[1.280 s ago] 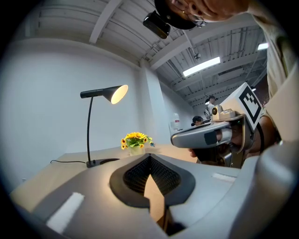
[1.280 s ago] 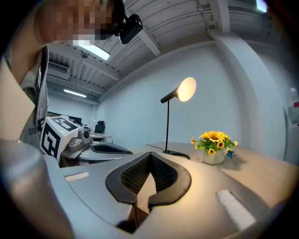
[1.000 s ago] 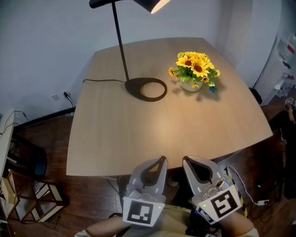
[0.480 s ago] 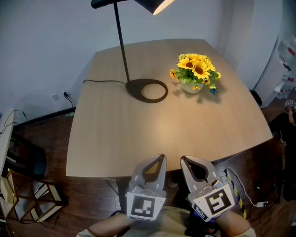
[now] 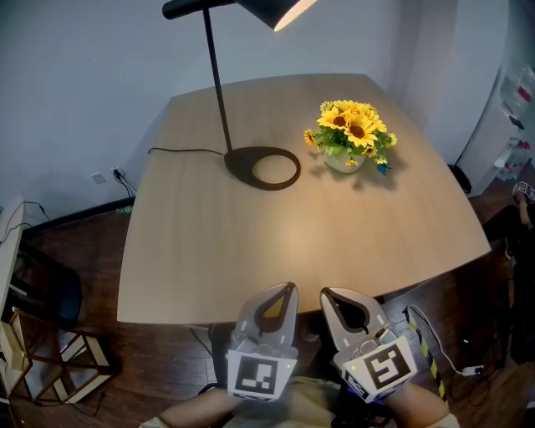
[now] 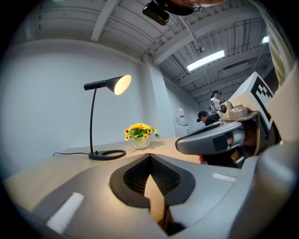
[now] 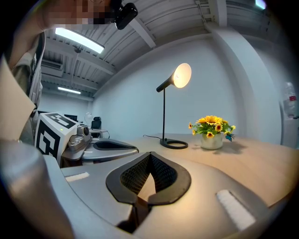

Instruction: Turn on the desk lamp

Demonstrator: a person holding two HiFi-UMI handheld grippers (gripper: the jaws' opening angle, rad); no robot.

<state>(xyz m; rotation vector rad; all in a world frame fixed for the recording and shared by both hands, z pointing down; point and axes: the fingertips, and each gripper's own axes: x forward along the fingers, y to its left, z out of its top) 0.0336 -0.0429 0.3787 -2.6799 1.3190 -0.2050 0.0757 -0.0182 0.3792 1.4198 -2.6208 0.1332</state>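
Observation:
A black desk lamp stands at the far middle of the table, its ring base (image 5: 238,160) resting on the wood. Its shade (image 5: 269,8) glows and throws warm light on the tabletop. The lit shade (image 6: 119,84) shows in the left gripper view, and the lit shade (image 7: 180,75) also shows in the right gripper view. My left gripper (image 5: 289,287) and right gripper (image 5: 324,293) hover side by side off the table's near edge. Both are shut and hold nothing. Both are far from the lamp.
A pot of yellow sunflowers (image 5: 351,127) sits right of the lamp base. The lamp's black cable (image 5: 180,150) runs left off the wooden table (image 5: 251,242) toward a wall socket (image 5: 117,171). A wooden stool frame (image 5: 58,359) stands on the floor at left.
The right gripper has drifted slightly left, closer to the left one. The lamp stays lit throughout and nothing on the table has moved.

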